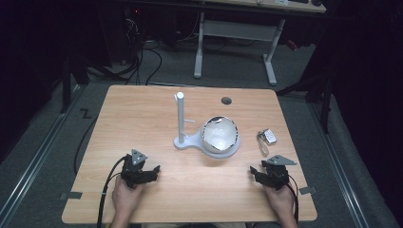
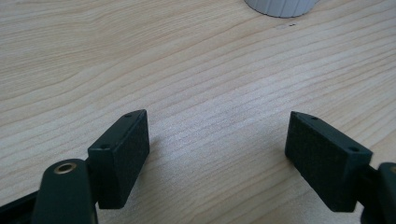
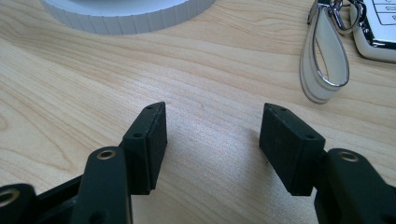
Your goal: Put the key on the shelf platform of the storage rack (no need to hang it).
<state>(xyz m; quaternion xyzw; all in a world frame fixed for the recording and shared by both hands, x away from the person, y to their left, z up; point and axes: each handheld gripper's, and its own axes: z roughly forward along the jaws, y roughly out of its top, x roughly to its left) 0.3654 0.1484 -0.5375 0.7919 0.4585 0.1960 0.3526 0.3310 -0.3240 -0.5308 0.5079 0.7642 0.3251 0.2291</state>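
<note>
From the high view, the left gripper [image 1: 153,170] rests on the table [image 1: 142,109] in the person's left hand [image 1: 126,195], and the right gripper [image 1: 255,172] rests opposite it in the right hand [image 1: 280,199]. Ahead of both, between them and a little farther up the table, stands a white stand [image 1: 181,121] whose round base carries a shiny bowl [image 1: 219,134]. Just ahead of the right gripper, slightly to its outer side, lies a key fob [image 1: 270,136] with a strap [image 1: 263,145] that points back toward that gripper. Fob and gripper are apart. From this height the jaws are too small to judge well.

In the left gripper view, the left gripper [image 2: 217,158] has its jaws spread wide with nothing but bare wood between them. The ribbed white edge of the base [image 2: 281,7] sits well ahead, a little to the right of the jaws' midline.

In the right gripper view, the right gripper [image 3: 212,149] is likewise wide open and empty, pads low over the wood. The strap [image 3: 324,60] lies ahead and to the right of the right jaw, near but not touching it, and the fob [image 3: 380,28] is beyond it at the upper right corner. The base [image 3: 126,14] is ahead to the left.
</note>
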